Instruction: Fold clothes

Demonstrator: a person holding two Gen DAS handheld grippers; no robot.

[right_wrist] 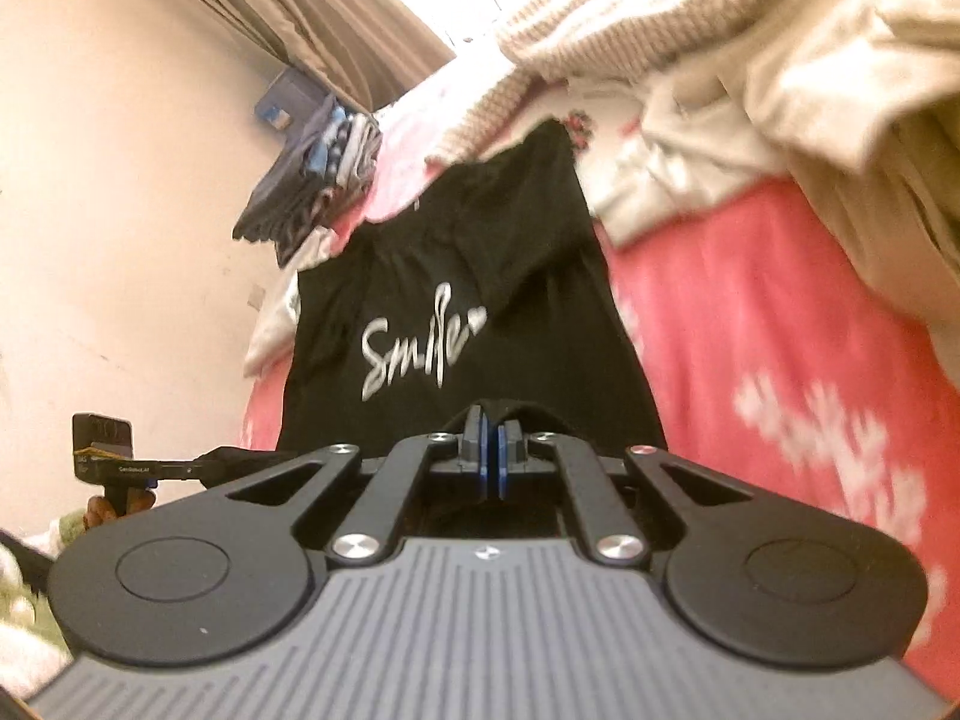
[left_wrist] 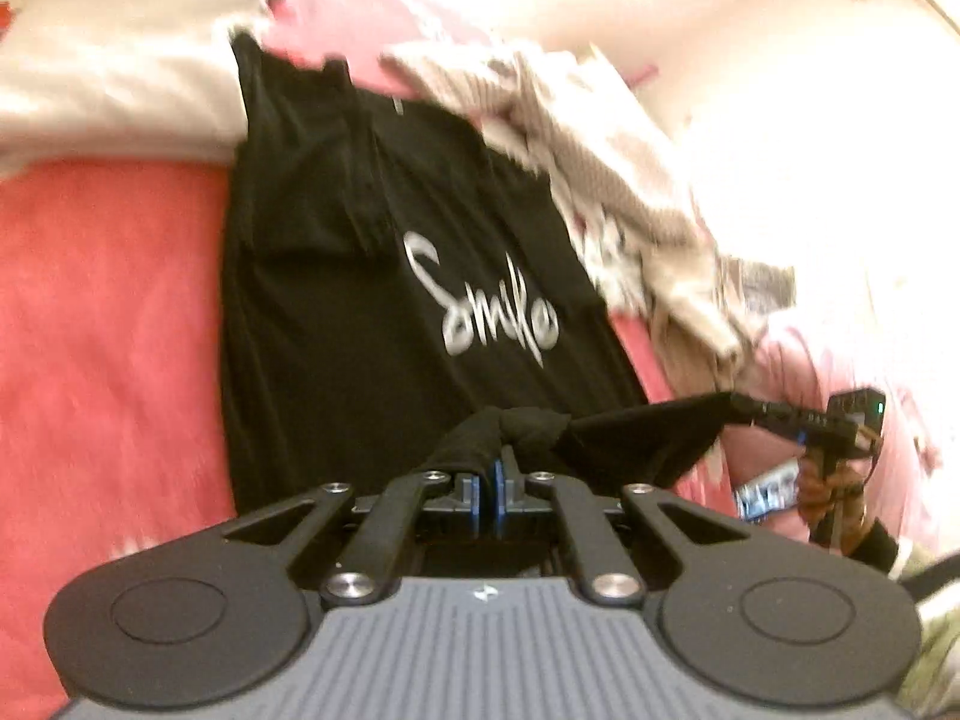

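Note:
A black T-shirt (left_wrist: 372, 276) with silver "Smile" lettering lies stretched away from me over a red bedspread (left_wrist: 108, 312). My left gripper (left_wrist: 498, 461) is shut on a bunched corner of its near hem. To the right, a hand holds my right gripper (left_wrist: 737, 403), which pinches the other end of that hem. In the right wrist view the same T-shirt (right_wrist: 480, 276) runs ahead, and my right gripper (right_wrist: 493, 423) is shut on the hem fold. The left gripper (right_wrist: 203, 459) shows at the left edge, clamped on black cloth. The hem hangs taut between the two grippers.
A heap of beige knit and cream clothes (left_wrist: 606, 156) lies beside the shirt's far right side and overlaps its top. A stack of folded dark and patterned garments (right_wrist: 324, 174) sits at the bed's far end by the wall (right_wrist: 120, 192). Curtains (right_wrist: 312, 6) hang beyond.

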